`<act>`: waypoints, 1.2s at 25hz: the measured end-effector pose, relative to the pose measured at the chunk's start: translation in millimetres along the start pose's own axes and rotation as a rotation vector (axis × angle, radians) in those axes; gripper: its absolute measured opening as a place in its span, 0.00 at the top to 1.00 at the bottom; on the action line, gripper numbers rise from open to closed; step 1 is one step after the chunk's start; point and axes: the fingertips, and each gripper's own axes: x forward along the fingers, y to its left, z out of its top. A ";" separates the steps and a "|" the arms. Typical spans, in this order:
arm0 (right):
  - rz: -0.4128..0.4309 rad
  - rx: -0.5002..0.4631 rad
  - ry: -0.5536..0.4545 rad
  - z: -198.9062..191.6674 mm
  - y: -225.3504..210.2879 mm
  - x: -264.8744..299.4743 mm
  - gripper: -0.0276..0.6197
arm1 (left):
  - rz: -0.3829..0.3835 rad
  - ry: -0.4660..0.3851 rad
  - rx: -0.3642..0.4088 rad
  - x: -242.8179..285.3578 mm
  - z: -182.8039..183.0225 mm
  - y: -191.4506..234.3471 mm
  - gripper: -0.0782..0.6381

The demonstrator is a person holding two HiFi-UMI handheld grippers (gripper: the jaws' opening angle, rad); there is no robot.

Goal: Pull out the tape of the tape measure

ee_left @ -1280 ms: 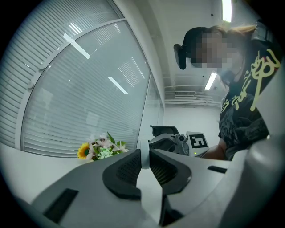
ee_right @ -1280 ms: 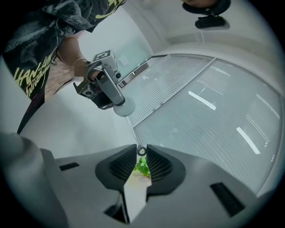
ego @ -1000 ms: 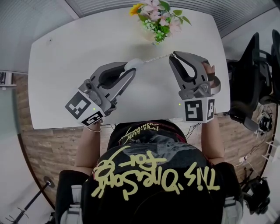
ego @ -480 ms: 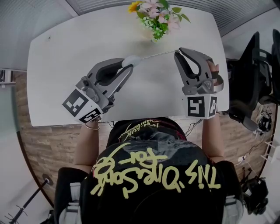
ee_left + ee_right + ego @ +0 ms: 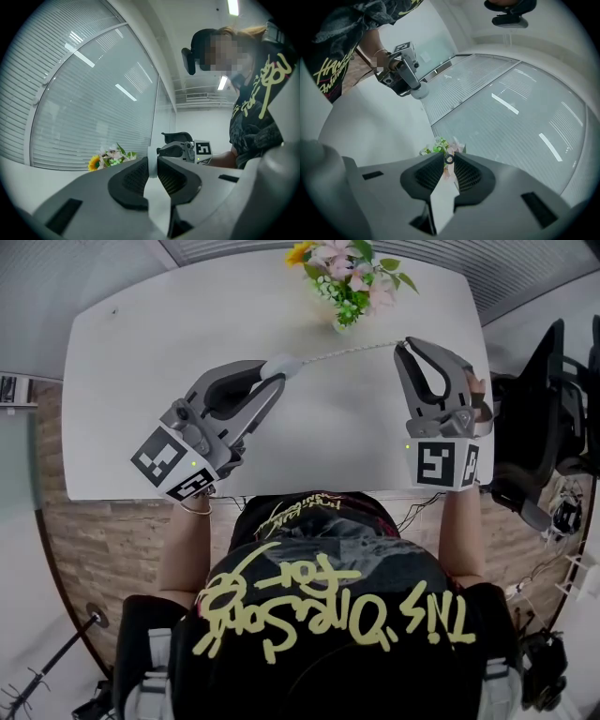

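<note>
The left gripper [image 5: 278, 372] had its jaws clamped on the round white tape measure case [image 5: 287, 364]. It held the case above the counter [image 5: 131, 362], in front of the flower bouquet [image 5: 349, 277] and to its left as the head view showed it. The left gripper view showed the case edge-on, pinched between the ribbed pads. The right gripper [image 5: 406, 345] had its jaws closed on the small end ring [image 5: 449, 159] of the tape, to the right of the bouquet. The tape [image 5: 347, 352] ran taut and nearly straight between the two grippers, passing just in front of the bouquet.

The pull looked to be under way, with a fair length already drawn. To do it well, the left gripper needed to act as a fixed anchor, holding the case without letting it pivot between the pads. The right gripper needed to travel away from the bouquet along the tape's own line, so the tape left the case mouth straight rather than bent over its edge. The hold on the ring looked slight, so a smooth, even draw was wiser than a tug. A slip would likely let the tape spring back into the case. Neither wrist should have rolled, to keep the tape flat and clear of the bouquet's leaves.
</note>
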 end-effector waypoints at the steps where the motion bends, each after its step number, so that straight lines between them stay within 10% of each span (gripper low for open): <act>1: -0.002 -0.002 0.001 -1.3 -1.4 0.2 0.85 | 0.005 -0.001 0.002 -0.9 0.6 0.5 0.81; 30: -0.067 -0.017 0.022 -23.5 -33.9 6.3 0.85 | 0.086 -0.013 0.026 -21.6 8.2 9.3 0.81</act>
